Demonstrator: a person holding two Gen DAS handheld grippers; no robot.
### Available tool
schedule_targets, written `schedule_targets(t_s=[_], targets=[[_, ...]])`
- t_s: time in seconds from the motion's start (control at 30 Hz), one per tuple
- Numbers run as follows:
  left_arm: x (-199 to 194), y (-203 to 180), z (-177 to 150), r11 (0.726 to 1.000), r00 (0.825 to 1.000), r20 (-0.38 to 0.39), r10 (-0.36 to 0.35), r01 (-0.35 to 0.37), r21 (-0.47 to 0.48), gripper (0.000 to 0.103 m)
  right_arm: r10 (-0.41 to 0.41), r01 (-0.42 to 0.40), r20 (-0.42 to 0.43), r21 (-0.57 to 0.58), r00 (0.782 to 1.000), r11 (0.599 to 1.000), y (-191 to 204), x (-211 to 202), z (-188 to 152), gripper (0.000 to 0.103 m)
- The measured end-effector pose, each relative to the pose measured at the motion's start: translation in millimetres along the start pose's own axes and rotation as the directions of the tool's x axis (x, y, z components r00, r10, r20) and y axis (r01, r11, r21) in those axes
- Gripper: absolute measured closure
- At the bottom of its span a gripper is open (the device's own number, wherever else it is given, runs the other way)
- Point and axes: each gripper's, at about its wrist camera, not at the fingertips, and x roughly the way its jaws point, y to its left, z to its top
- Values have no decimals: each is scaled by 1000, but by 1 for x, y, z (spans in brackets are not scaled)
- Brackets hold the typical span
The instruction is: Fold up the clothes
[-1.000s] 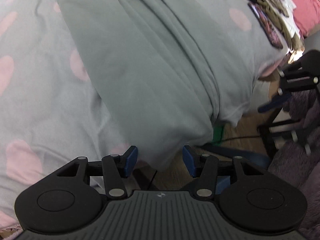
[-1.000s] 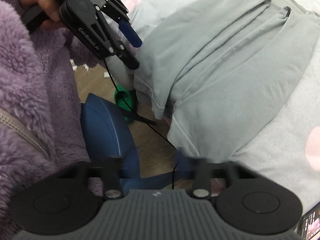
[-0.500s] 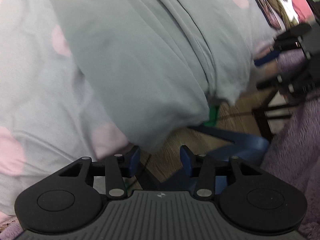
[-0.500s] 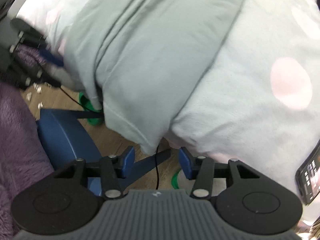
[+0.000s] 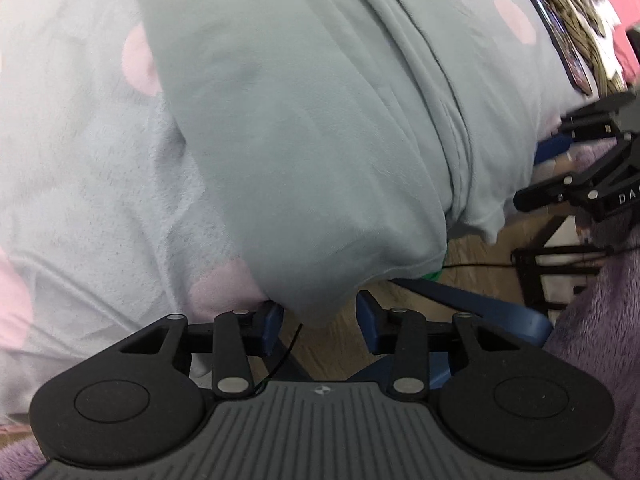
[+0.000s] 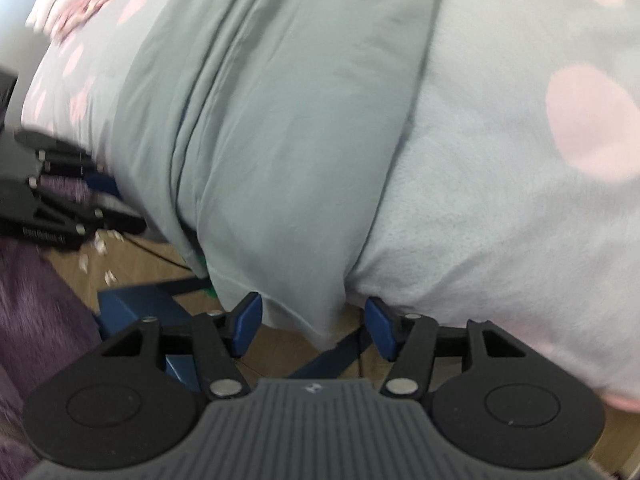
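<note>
A grey-green garment [image 5: 320, 140] lies lengthwise in folds on a pale blanket with pink dots [image 5: 100, 180], and its end hangs over the bed's edge. In the left wrist view, one hanging corner dips between the blue pads [image 5: 274, 324] of my left gripper [image 5: 320, 322]. Its jaws are closing, with a gap still showing on both sides of the cloth. In the right wrist view, the garment [image 6: 280, 140] drops its other corner between the pads of my right gripper [image 6: 312, 322]. Those jaws are opening and stand clear of the cloth.
Below the bed's edge are a wooden floor [image 5: 332, 344], a blue chair base [image 5: 480, 304] and a thin black cable. A purple fleece sleeve [image 5: 600, 340] fills the lower right. A pile of clothes [image 5: 580, 0] lies at the far end of the bed. White scraps [image 6: 96, 248] litter the floor.
My left gripper has sunk onto the garment's hanging corner and its jaws have narrowed. My right gripper has rolled and swung across to the other corner, going from shut to open.
</note>
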Motion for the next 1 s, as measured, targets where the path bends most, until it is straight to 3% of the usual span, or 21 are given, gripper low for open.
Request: schedule_targets(t_s=[0.03, 0.07, 0.13, 0.2, 0.4, 0.5, 0.63, 0.8, 0.9, 1.0], targets=[[2, 0, 2, 1000, 1000, -3, -1, 1, 1, 73, 13, -13, 3, 10, 1000, 1000, -1, 1, 0, 56], [3, 0, 3, 1000, 1000, -8, 1, -1, 8, 77, 16, -16, 2, 3, 1000, 1000, 0, 2, 0, 75], [6, 0, 6, 1000, 1000, -18, 4, -4, 17, 85, 7, -7, -4, -27, 1000, 1000, 4, 2, 1, 79], [6, 3, 7, 1000, 1000, -28, -3, 3, 16, 91, 4, -5, -12, -46, 1000, 999, 7, 0, 0, 89], [-11, 7, 11, 995, 994, -64, -89, 92, 42, 98, 33, -35, -28, -89, 999, 995, 11, -20, -2, 96], [-29, 11, 14, 983, 982, -74, -176, 179, 36, 99, 85, -86, -7, -86, 996, 993, 9, -33, -1, 97], [-56, 25, 18, 947, 946, -40, -322, 323, -4, 99, 188, -183, 72, -70, 980, 981, 10, -54, 0, 97], [-96, 59, 26, 874, 872, 138, -469, 481, -67, 99, 275, -274, 225, -38, 935, 961, -7, -88, 12, 98], [-113, 87, 34, 839, 829, 259, -496, 535, -104, 99, 291, -304, 312, -10, 904, 953, -22, -105, 23, 99], [-118, 100, 43, 826, 807, 342, -481, 548, -132, 99, 279, -311, 386, 22, 879, 950, -30, -115, 38, 99]])
